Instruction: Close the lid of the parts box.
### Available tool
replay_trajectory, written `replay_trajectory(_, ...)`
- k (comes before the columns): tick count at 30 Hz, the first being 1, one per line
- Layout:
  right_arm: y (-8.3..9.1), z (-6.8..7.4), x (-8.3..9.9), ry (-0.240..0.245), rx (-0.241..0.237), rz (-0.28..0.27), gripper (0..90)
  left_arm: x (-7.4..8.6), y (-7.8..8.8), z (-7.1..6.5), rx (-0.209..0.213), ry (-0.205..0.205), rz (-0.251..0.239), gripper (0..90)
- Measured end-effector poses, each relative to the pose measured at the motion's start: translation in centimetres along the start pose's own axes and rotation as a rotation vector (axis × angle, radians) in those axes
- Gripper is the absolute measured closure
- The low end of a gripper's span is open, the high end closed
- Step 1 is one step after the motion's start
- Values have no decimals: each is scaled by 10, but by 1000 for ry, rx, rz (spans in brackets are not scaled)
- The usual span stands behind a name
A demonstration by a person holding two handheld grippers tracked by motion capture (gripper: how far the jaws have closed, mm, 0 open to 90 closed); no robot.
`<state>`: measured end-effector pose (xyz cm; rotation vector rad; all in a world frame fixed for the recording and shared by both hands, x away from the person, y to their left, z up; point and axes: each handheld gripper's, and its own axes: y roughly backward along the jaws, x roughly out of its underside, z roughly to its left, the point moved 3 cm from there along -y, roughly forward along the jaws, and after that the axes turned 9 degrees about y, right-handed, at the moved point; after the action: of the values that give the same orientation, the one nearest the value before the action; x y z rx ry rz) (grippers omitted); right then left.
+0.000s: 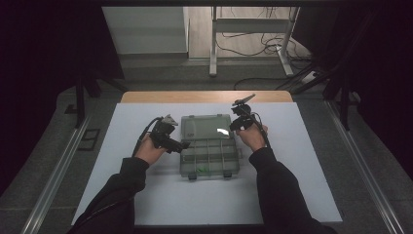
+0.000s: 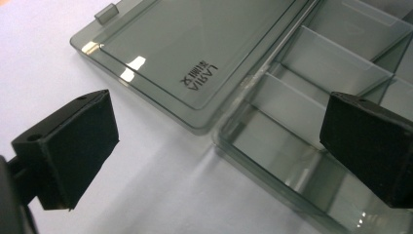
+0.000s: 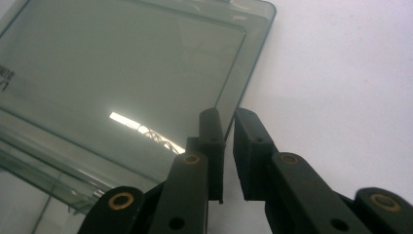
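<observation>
1. Nearest the person's side of the white table [image 1: 146,195], the box base [image 1: 209,158] is seen lying flat with its two front latches [image 1: 192,176] toward the person. A few small green pieces [image 1: 202,169] are seen in a near compartment, so the base is best kept level and still
2. At the base's left wall, the left gripper [image 1: 181,145] is held released. In the left gripper view its jaws stand wide apart, one over the bare table and the other over the compartments [image 2: 292,122], with nothing pressed between them. Before the lid is swung, these jaws could be brought against the wall, so that the base is not dragged or tipped
3. Farther off, the lid [image 1: 204,126] is spread open beyond the hinge line, away from the person
4. At the lid's right edge, the right gripper [image 3: 228,122] is drawn nearly together, and the thin edge appears to be clamped between its jaws. The step in hand is judged to be the swinging of the lid by that edge
5. A good swing would be made along an arc about the hinge, not pulled sideways. The hold sits near one corner, so the lid may twist; it is better moved slowly
6. The lid's small tab [image 2: 107,13] should be watched as the front latches are met
</observation>
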<state>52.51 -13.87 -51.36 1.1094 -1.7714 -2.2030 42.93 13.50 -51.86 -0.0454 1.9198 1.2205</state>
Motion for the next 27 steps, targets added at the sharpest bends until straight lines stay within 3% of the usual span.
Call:
replay_trajectory(4,-1,-1,-1,-14,-8,-1,835,1,1,2,2,10,-2,9)
replay_trajectory(11,-3,1,-5,-90,-54,-3,880,3,4,10,-7,47,-23,15)
replay_trajectory(14,-4,7,-6,-47,-21,-3,889,5,6,14,-12,57,-28,18)
replay_trajectory(22,-2,11,-7,-46,-20,-57,893,8,14,23,-18,108,-43,23)
replay_trajectory(25,0,11,-8,-44,-27,-82,893,10,15,28,-35,130,-48,74)
replay_trajectory(27,0,12,-8,-43,-28,-97,893,12,17,32,-44,152,-55,161)
